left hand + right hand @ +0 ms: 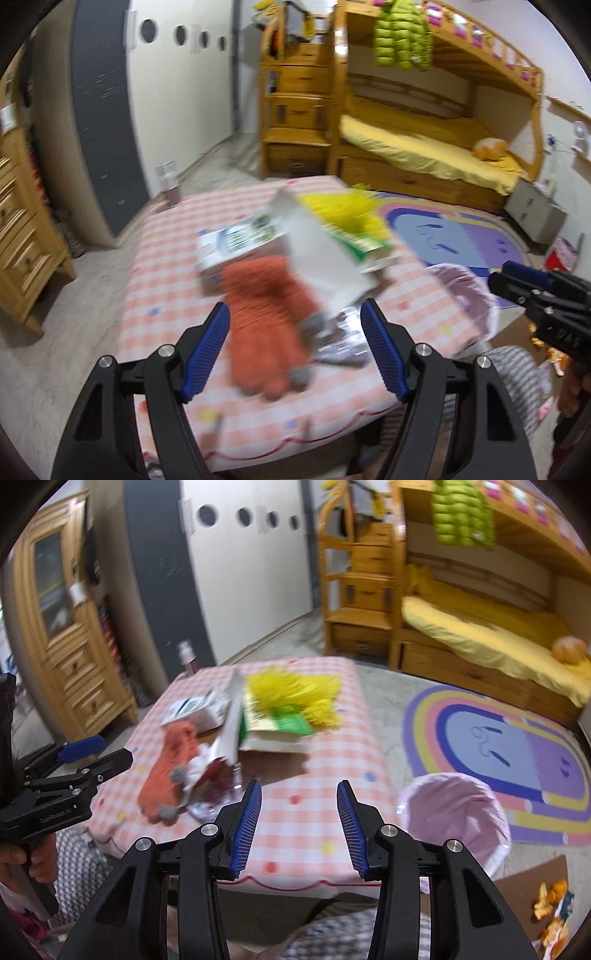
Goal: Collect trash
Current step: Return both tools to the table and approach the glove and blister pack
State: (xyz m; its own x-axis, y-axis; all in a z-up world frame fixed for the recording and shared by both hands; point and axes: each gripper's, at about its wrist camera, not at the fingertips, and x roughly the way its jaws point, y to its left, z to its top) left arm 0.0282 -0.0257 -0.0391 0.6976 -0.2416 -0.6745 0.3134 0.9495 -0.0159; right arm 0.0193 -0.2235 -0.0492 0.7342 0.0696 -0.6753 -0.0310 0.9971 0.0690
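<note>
A low table with a pink checked cloth [166, 295] [314, 812] carries a heap of trash. In the heap are a white and blue carton [236, 243] [195, 709], a green and yellow carton [354, 240] [280, 727], a yellow fluffy thing [343, 206] [295, 690], an orange glove [266, 321] [170, 768] and a crumpled shiny wrapper [340, 339] [210, 786]. My left gripper [295, 314] [103, 753] hangs open above the glove and wrapper, gripping nothing. My right gripper [299, 790] [517, 284] is open over bare cloth, nothing between its fingers.
A bin lined with a pink bag [454, 812] [465, 295] stands on the floor right of the table. Orange peels [550, 904] lie on a brown board near it. A bottle [170, 184] stands behind the table. Beyond are a rainbow rug [498, 746], bunk bed [424, 155] and wooden cabinet [66, 627].
</note>
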